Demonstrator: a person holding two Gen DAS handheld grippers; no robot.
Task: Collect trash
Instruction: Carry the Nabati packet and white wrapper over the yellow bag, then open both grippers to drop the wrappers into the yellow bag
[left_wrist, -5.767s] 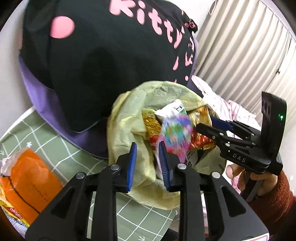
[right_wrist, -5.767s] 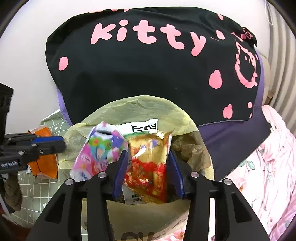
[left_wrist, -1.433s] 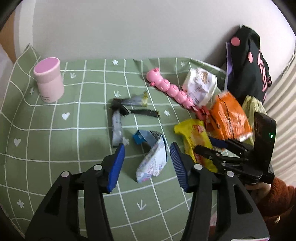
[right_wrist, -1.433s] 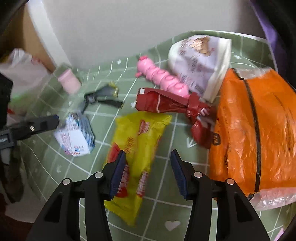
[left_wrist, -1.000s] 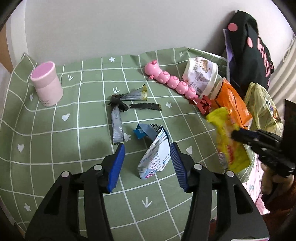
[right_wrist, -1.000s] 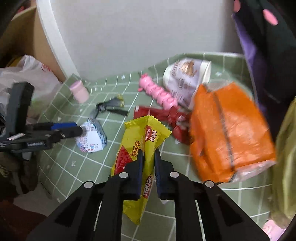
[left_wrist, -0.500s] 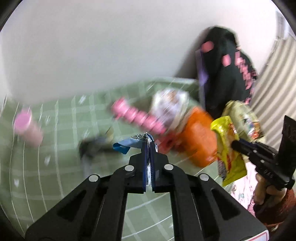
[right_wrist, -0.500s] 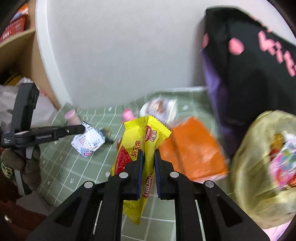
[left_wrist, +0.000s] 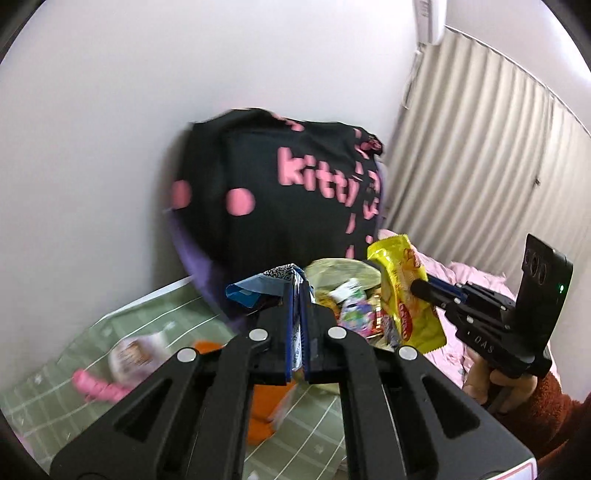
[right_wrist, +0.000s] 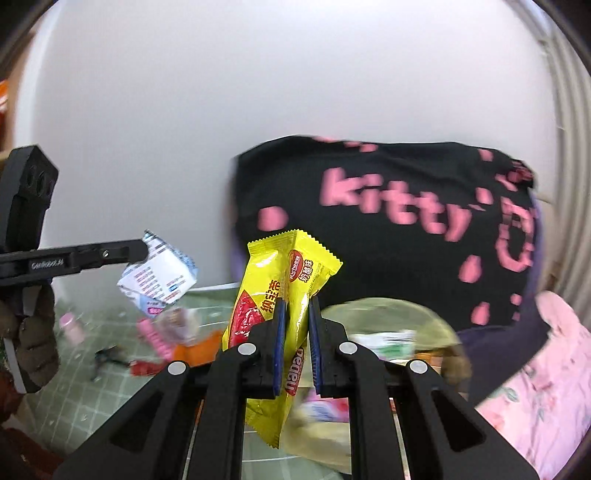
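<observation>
Left gripper (left_wrist: 297, 295) pinches a white-blue wrapper (left_wrist: 258, 286); right gripper (right_wrist: 295, 314) clamps a yellow snack packet (right_wrist: 288, 273).

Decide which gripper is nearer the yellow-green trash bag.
Hard to call. The left gripper, holding a white wrapper, and right gripper, holding a yellow wrapper, both hover at the bag.

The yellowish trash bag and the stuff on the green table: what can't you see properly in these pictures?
- Yellowish trash bag: in the left wrist view its lower part sits behind the left tongs.
- Same bag in the right wrist view: smeared by blur, and the yellow snack wrapper held in the right tongs covers part of it.
- Green tablecloth litter: too blurred to name.
- Crumpled white wrapper: print too small to read.
</observation>
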